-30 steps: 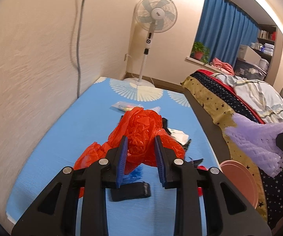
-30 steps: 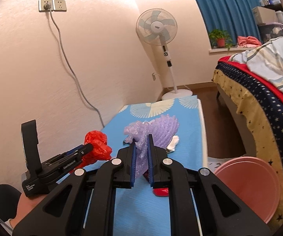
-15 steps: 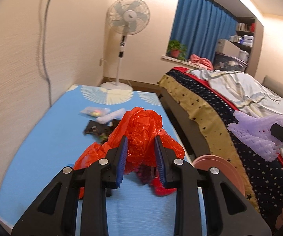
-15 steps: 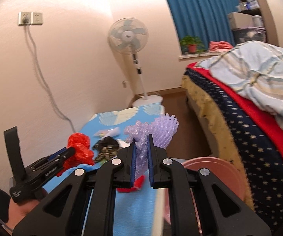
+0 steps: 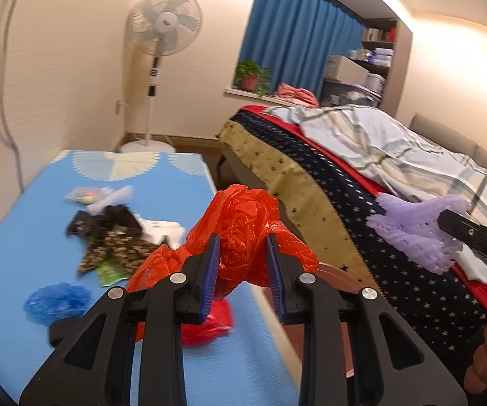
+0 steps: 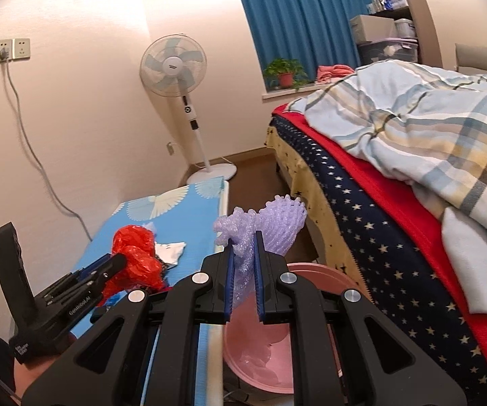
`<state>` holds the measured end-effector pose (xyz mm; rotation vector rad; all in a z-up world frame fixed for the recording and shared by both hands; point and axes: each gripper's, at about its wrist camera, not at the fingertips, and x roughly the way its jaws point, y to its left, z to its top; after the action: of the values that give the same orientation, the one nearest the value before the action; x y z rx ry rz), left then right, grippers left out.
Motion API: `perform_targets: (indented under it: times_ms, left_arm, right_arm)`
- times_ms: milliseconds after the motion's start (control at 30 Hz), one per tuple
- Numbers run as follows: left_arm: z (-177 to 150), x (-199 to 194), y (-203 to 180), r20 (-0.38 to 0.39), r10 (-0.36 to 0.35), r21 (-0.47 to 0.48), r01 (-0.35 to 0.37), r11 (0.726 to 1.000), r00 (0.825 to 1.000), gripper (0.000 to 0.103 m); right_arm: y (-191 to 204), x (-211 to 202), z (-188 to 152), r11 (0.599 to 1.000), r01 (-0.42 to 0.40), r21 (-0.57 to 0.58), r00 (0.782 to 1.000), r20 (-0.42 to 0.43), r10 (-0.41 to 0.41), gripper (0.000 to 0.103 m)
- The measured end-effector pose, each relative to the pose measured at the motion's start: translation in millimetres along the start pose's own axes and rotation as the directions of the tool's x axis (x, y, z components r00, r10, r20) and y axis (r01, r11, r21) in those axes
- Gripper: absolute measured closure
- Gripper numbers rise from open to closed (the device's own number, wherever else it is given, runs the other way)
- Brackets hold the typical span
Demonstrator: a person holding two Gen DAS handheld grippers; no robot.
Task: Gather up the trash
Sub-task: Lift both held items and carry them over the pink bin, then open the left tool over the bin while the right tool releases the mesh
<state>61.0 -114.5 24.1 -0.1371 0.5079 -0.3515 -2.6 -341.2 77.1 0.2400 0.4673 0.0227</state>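
In the left wrist view, the left hand-held gripper (image 5: pixel 241 264) at lower centre is clenched on a crumpled red plastic bag (image 5: pixel 243 230), held above the near edge of the blue surface (image 5: pixel 13 223). More litter lies at centre left of that surface: dark wrappers (image 5: pixel 108 233), a blue scrap (image 5: pixel 57 301) and a red piece (image 5: pixel 209 321). At right, purple foam netting (image 5: pixel 416 226) shows against the bed (image 5: pixel 362 203); no writing there can be read. In the right wrist view, the right hand-held gripper (image 6: pixel 243 270) at lower centre grasps the purple foam netting (image 6: pixel 270 223) above a pink basin (image 6: pixel 267 362) on the floor. At lower left, the left hand-held gripper (image 6: pixel 118 262) carries the red plastic bag (image 6: pixel 135 257); its body bears small white lettering too blurred to read. The fan (image 6: pixel 174 66) badge is illegible.
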Motion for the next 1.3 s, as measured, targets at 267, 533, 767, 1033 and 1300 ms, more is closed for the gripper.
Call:
perform_targets:
  times_ms: [267,533,767,1033,1300]
  left_arm:
    - [-10,29,-32,-0.045,-0.094,0.043,0.096,0.994,0.995,0.076]
    - [-26,55,-55,-0.099,-0.17,0.068,0.177,0.982,0.981,0.076]
    - [-39,74,-70,-0.153,-0.205,0.092,0.221,0.971,0.967,0.076]
    - [-53,89,-78,-0.208,-0.226,0.089,0.249,0.964,0.952,0.076]
    - [-62,96,-87,-0.246,-0.236,0.096,0.266,0.959,0.94,0.07]
  right_arm:
    - [-15,8,-1,0.999,0.041,0.02,0.999,-0.019,-0.041,0.092]
    - [-31,22,-1,0.996,0.075,0.058,0.996,-0.042,-0.073,0.092]
    - [-36,34,-5,0.994,0.087,0.073,0.994,-0.067,-0.082,0.092]
    - [-41,40,-6,0.991,0.1,0.086,0.992,-0.081,-0.094,0.092]
    - [-48,46,-10,0.988,0.11,0.109,0.99,-0.099,-0.099,0.088]
